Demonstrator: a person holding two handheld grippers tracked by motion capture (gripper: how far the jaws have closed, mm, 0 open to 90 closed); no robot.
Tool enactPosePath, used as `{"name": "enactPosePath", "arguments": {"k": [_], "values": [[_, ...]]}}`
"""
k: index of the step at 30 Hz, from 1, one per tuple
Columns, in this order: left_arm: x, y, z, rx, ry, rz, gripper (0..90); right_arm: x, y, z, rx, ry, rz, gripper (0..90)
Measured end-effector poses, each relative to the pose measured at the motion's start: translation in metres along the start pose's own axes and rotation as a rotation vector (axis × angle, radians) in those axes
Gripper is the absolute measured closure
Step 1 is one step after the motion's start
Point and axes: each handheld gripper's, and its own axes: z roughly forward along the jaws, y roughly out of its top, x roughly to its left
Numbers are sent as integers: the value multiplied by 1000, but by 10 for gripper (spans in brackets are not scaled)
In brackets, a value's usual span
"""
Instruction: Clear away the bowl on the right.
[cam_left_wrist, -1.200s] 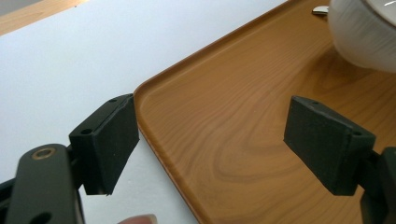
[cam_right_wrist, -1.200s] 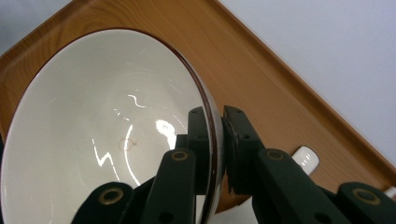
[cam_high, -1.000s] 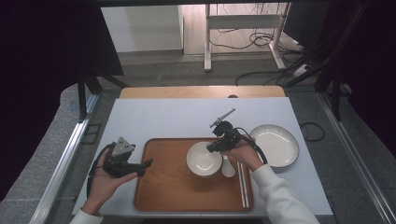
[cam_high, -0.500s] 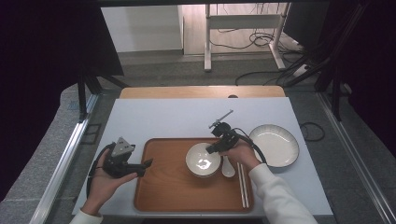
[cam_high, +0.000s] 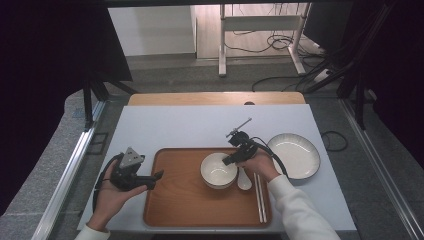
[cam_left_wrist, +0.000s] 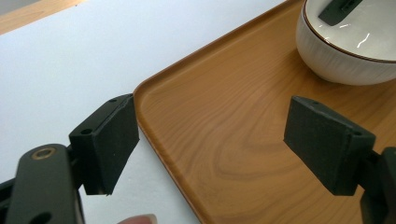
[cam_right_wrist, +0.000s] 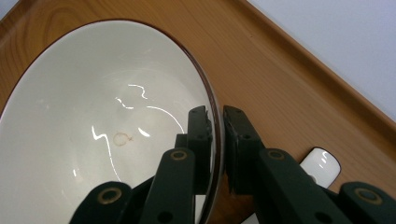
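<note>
- White tabletop carries a wooden tray near the person; a plate sits to its right.
- On the tray's right half sits the bowl, upright, mouth up; being round, it has no long axis.
- Right gripper pinches the bowl's right rim, one jaw inside, one outside.
- Left gripper hangs wide open, holding nothing, at the tray's left edge.
- Lifted by so thin a rim grip, the bowl could tilt and slip, perhaps onto the spoon and chopsticks beside it.
</note>
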Motion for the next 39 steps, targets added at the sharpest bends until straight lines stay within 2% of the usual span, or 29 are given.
{"name": "enactPosePath", "arguments": {"k": [2,4,7,12,14,18,24,27,31,39], "values": [[0,0,0,-2,0,0,178,0,0,-2,-7,-6,-7,753],[0,0,-1,-4,0,1,178,1,0,-6,-20,-26,-15,644],[1,0,0,-5,0,-1,178,3,1,-18,-76,-64,-22,493],[1,1,-2,-6,1,-1,178,3,-2,-41,-176,-89,-33,390],[1,1,-2,-9,2,-3,178,2,-5,-51,-208,-98,-49,378],[1,1,-3,-11,2,-4,178,0,-14,-70,-254,-107,-48,368],[2,1,-3,-11,4,-6,178,-6,-33,-91,-312,-120,-42,357],[2,1,-3,-12,4,-6,178,-11,-45,-98,-316,-128,-30,348],[3,1,-3,-13,5,-9,178,-20,-61,-107,-319,-153,-3,346],[3,1,-3,-15,4,-9,178,-42,-92,-130,-350,-207,82,345]]}}
